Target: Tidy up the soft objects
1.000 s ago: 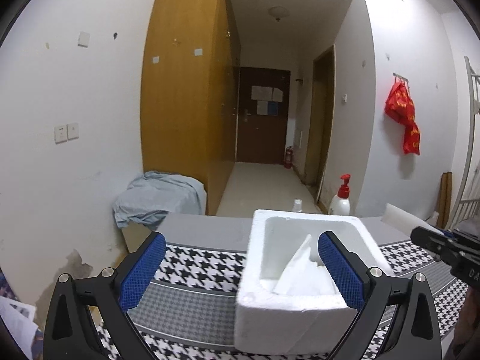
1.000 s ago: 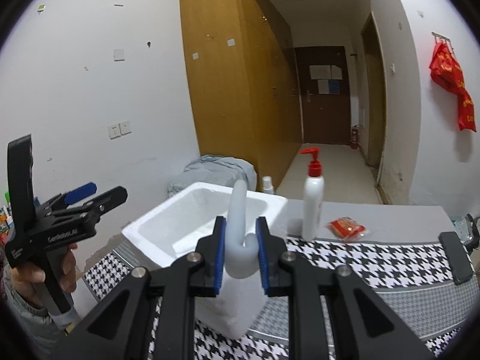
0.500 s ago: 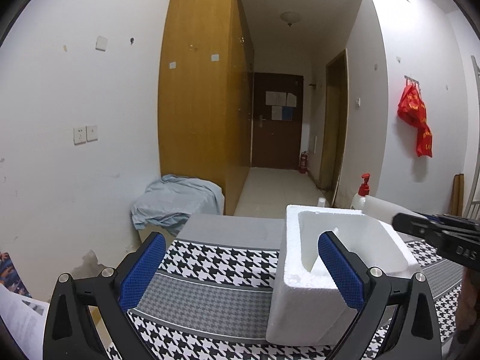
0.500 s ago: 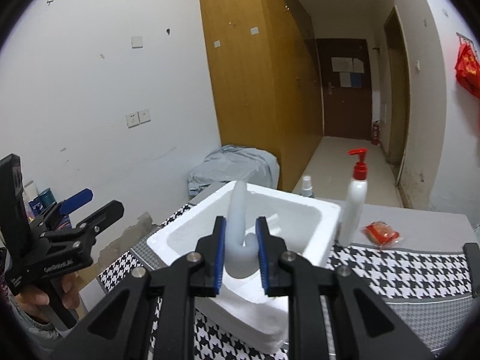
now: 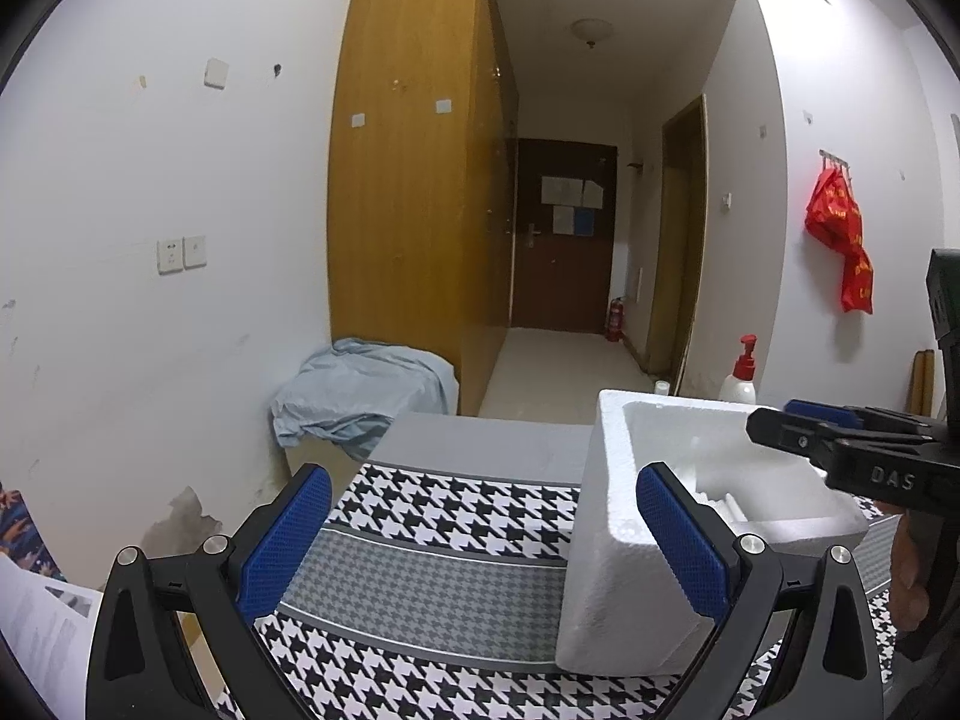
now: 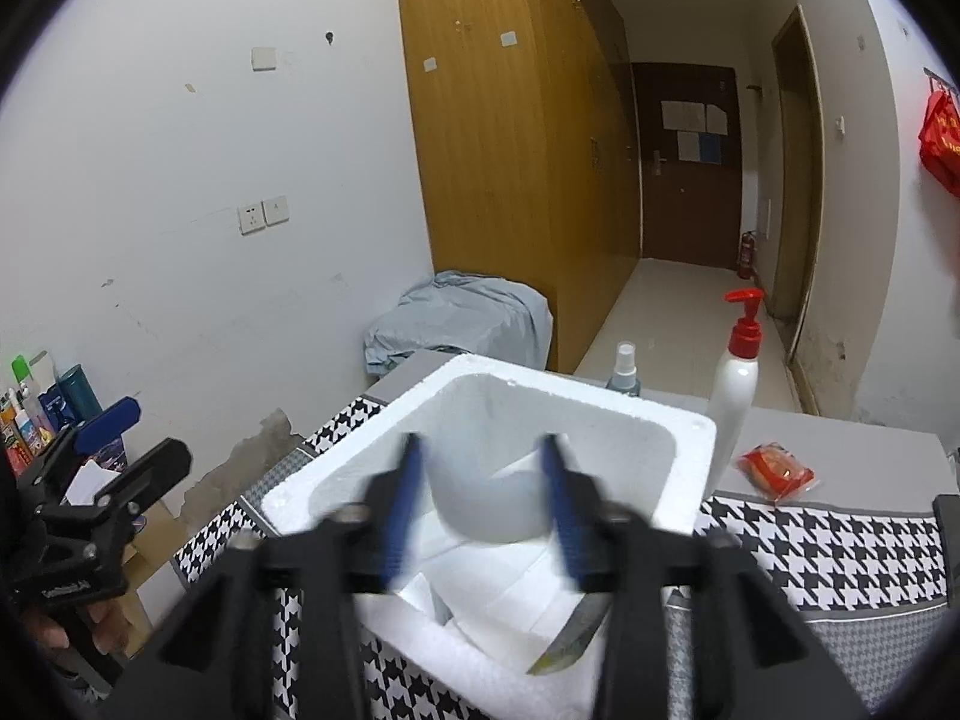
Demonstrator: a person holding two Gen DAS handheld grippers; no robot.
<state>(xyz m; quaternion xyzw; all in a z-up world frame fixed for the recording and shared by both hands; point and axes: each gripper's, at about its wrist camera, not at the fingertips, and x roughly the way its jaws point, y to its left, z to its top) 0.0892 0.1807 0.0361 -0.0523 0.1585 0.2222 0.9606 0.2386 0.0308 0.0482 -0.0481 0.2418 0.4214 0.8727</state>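
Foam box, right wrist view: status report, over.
Right gripper jaws just opened, pale soft piece loose between them over the foam box. Left gripper open, empty, beside the box. Pump bottle stands behind; nothing in the way.

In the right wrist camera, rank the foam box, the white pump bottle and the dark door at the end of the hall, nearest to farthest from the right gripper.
1. Foam box: right under the right gripper, whose fingers have just been opening.
2. White pump bottle: just behind the box, to the right.
3. Dark door: far down the hall.
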